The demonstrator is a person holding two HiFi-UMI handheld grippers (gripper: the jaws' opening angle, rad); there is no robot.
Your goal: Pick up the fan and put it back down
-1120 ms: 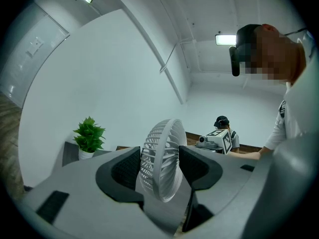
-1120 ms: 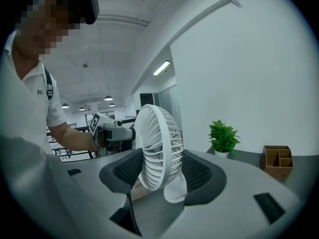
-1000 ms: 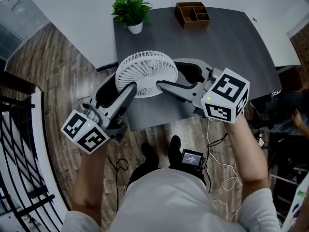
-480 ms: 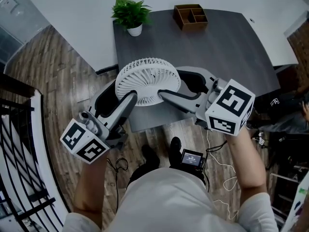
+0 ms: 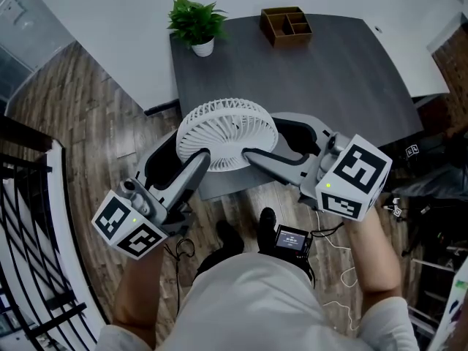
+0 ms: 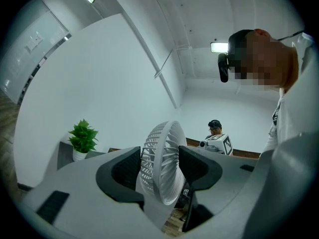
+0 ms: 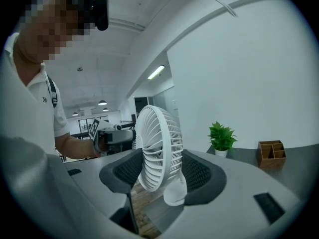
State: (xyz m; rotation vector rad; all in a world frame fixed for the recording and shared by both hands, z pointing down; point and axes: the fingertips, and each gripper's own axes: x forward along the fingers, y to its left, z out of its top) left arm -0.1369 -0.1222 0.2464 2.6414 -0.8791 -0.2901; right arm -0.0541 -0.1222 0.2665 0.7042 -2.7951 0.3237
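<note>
**One fan, two grippers, clear of the table**

One white plastic fan (image 5: 227,134), round with a ribbed grille, hangs over the near edge of the dark grey table (image 5: 329,72). The left gripper (image 5: 181,152) and the right gripper (image 5: 274,134) each pinch its grille front and back between textured black pads. At the far edge stand one leafy potted plant (image 5: 196,22) and one wooden compartment box (image 5: 287,22). From above, the grille hides the fan's foot.

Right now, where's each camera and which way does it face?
Head view: on the person's head, facing steeply down at the fan over the table edge; left gripper, right gripper, forearms, torso show.
Left gripper view: rides it, looks along its fingers at fan; shirt shows.
Right gripper view: likewise, from the opposite side; shirt, left forearm show.
All share fan, potted plant.
</note>
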